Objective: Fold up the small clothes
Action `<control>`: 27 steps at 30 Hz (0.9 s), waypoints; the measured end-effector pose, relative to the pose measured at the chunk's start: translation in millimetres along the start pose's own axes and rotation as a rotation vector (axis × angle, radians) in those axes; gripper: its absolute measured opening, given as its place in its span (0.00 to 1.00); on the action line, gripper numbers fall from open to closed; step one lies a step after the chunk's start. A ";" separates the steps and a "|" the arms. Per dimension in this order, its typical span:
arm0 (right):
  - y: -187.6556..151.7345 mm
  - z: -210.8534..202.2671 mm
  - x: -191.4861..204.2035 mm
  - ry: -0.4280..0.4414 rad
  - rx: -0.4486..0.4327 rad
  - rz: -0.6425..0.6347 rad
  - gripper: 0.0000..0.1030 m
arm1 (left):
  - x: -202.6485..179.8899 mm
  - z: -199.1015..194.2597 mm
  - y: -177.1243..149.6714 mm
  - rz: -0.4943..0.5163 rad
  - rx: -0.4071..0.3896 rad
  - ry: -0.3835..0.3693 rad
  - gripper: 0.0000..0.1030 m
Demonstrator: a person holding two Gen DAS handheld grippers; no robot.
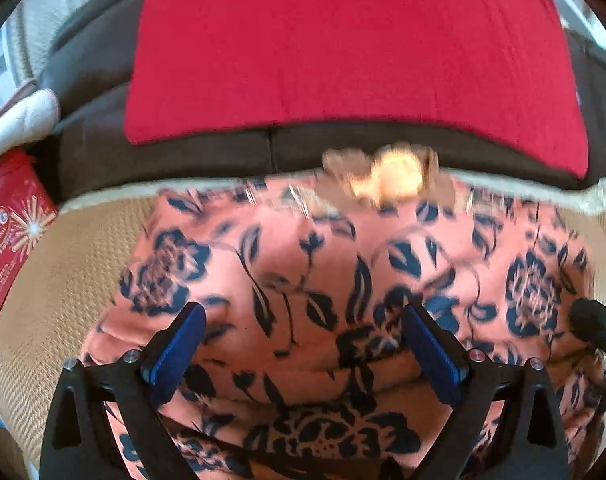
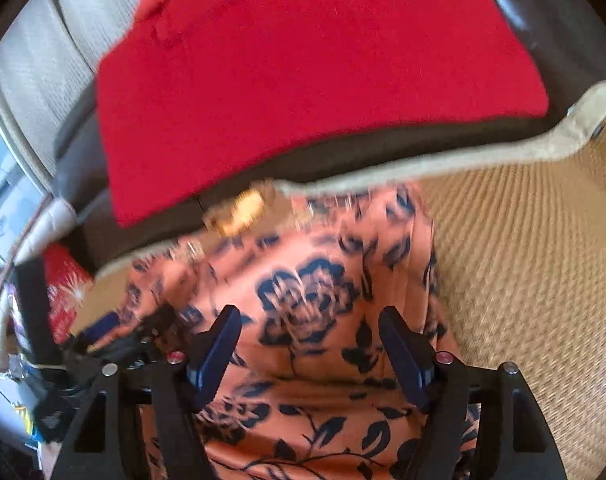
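I see the floral garment (image 1: pixel 303 300) spread across the lower centre of both frames, on the woven mat (image 1: pixel 63 280). My left gripper (image 1: pixel 303 320) stands wide, holding nothing, over the cloth. My right gripper (image 2: pixel 309 322) is also wide and empty. A red cushion (image 2: pixel 303 80) fills the upper frame.

Bright daylight, source at window on left edge of both views. Strong motion blur on floral garment (image 1: pixel 303 280) and gold ornament (image 1: pixel 387 178); red cushion (image 2: pixel 303 80) soft. Heavy fisheye bending, dark vignette corners. Shadows soft, faint.
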State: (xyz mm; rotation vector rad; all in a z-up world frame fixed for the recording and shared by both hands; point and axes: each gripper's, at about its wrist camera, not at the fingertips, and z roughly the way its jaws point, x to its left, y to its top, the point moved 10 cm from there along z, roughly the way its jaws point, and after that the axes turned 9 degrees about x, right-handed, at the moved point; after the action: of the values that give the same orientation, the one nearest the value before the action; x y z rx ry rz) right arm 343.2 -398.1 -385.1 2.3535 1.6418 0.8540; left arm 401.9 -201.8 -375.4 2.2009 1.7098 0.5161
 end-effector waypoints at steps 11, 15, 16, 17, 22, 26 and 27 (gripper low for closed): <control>-20.2 -74.7 7.3 0.027 -0.145 -0.021 0.64 | 31.4 -85.2 -11.0 -0.003 -0.149 0.032 0.95; -39.8 -124.0 1.1 0.009 -0.249 -0.022 0.64 | 60.1 -126.5 -43.6 -0.006 -0.259 0.057 0.95; -52.3 -137.8 -3.4 0.019 -0.272 -0.005 0.64 | 65.0 -132.9 -49.8 0.002 -0.273 0.062 0.95; -61.5 -146.3 -7.1 0.027 -0.283 0.009 0.64 | 70.1 -138.4 -60.5 0.014 -0.284 0.067 0.95; -110.2 -181.8 -29.3 -0.004 -0.295 0.040 0.64 | 90.5 -154.5 -107.8 0.079 -0.274 0.110 0.95; -145.5 -195.7 -50.4 -0.024 -0.258 0.068 0.64 | 106.0 -164.1 -145.9 0.111 -0.249 0.146 0.95; -153.0 -199.8 -54.8 -0.023 -0.252 0.075 0.64 | 110.5 -165.3 -156.0 0.112 -0.235 0.148 0.95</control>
State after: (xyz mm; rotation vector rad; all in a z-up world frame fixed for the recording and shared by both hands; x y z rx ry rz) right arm 100.0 -426.7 -305.1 2.2525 1.3557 0.9806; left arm 216.7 -53.5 -288.2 2.1414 1.5117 0.8798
